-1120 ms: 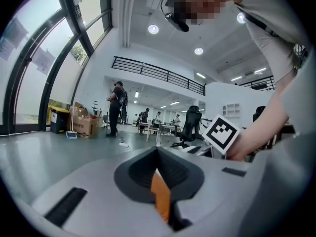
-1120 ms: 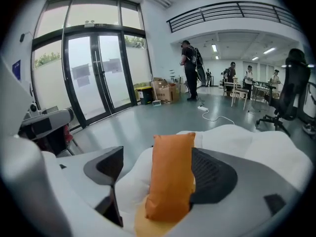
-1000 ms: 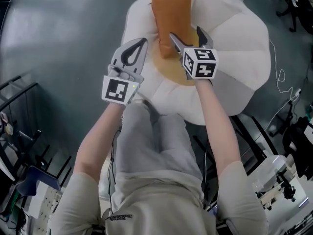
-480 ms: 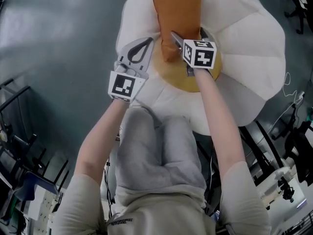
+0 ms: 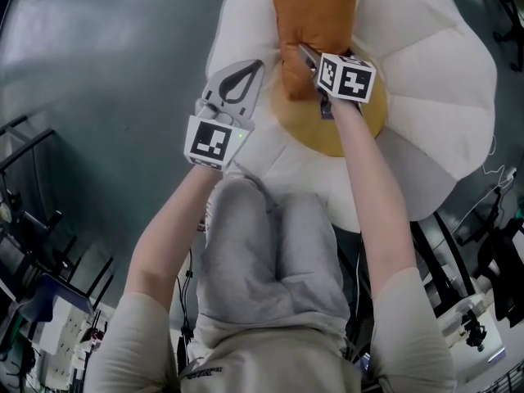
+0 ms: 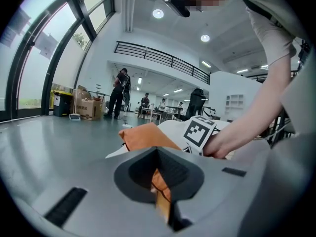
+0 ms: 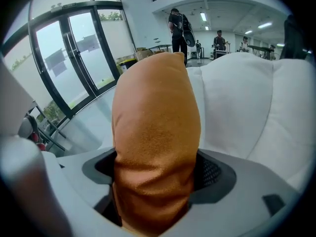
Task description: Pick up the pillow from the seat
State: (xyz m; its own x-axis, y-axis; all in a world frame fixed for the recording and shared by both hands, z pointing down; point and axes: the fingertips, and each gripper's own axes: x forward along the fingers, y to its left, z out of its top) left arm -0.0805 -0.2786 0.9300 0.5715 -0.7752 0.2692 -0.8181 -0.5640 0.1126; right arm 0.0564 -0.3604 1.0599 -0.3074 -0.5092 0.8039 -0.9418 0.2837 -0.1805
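The orange pillow (image 5: 315, 23) stands on edge on the white, petal-shaped seat (image 5: 426, 80), above its yellow centre cushion (image 5: 348, 133). My right gripper (image 5: 313, 57) has the pillow's lower end between its jaws, which are closing and pinch the fabric into creases. In the right gripper view the pillow (image 7: 155, 127) fills the whole gap of that gripper (image 7: 155, 186). To the pillow's left, my left gripper (image 5: 252, 65) hovers over the seat's edge, shut and empty. In the left gripper view the pillow (image 6: 143, 136) shows beyond the left gripper (image 6: 159, 154).
The person's grey-trousered legs (image 5: 262, 252) are just in front of the seat. Grey floor (image 5: 98, 64) lies to the left. Black chair frames and equipment (image 5: 33, 244) crowd the lower left, and cables and stands (image 5: 483, 260) the right. People stand far off in the hall (image 6: 118, 90).
My right gripper has pushed forward so the pillow's lower end sits deeper between its jaws. The left gripper has held its place beside the pillow.
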